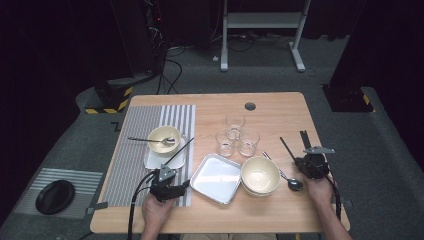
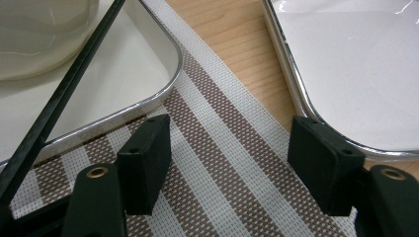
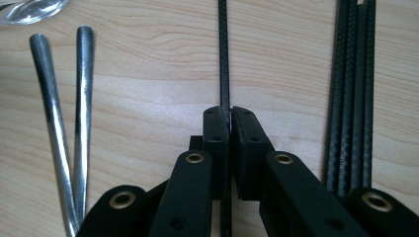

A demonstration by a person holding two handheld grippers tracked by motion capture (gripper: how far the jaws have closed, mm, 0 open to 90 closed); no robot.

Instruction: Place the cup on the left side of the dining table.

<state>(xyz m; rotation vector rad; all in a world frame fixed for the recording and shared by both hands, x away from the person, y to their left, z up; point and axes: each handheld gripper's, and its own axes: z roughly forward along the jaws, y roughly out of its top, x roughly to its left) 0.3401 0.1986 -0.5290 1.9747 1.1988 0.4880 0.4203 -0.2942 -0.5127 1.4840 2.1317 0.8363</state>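
Right gripper (image 3: pixel 230 116): jaws closed flat on a thin black chopstick (image 3: pixel 223 54), which runs straight out toward 12 o'clock in the right gripper view.
Chopstick, appearance: slim, dark, woven-looking surface; in the high view it (image 1: pixel 286 148) slants from the gripper toward 11 o'clock, over the bare wooden table (image 1: pixel 280 107).
Left gripper (image 2: pixel 230 148): jaws wide apart, nothing between the pads; they hover over the striped placemat (image 2: pixel 217 148).
Left gripper, surroundings: small tray (image 2: pixel 123 79) at 10 o'clock, large metal tray (image 2: pixel 356 74) at 2 o'clock.
Two spoons (image 3: pixel 64 113): lying at 9 o'clock of the right gripper, apart from it.
Cream bowls (image 1: pixel 260 175): between large tray and spoons.
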